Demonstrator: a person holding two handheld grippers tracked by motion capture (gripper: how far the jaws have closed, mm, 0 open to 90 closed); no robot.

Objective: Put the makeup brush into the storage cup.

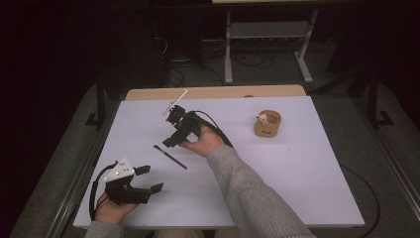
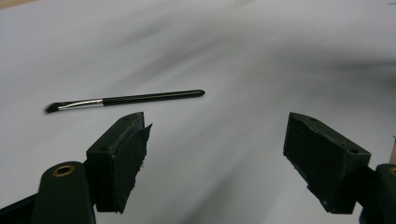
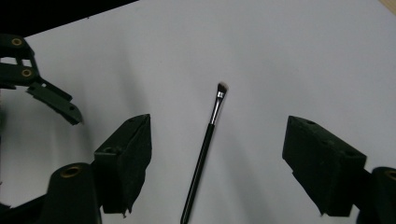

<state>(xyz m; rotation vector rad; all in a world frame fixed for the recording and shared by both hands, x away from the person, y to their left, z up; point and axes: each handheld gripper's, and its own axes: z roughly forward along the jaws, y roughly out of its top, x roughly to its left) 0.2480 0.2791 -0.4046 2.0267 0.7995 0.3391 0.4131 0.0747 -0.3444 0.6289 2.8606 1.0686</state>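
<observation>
Your right gripper hung over the middle of the white surface, its fingers spread wide with nothing pinched; in the right gripper view the makeup brush lay flat between them, handle running toward the camera and the bristle tip pointing away. No pad touched it. Your left gripper rested at the near left of the surface, fingers likewise spread and empty, with the brush lying crosswise just beyond them in the left gripper view. In the high view the brush sat between the two grippers, well apart from the small wooden cup at the far right. Judgement on handling: the brush looked very light, thin and stiff, with a smooth black handle likely to slip or roll under a careless pinch, and it lay so low that the pads would need to reach right down to the surface. The soft bristles and silver ferrule were best left alone. Take hold across the black handle near its middle, fingers square to it.
</observation>
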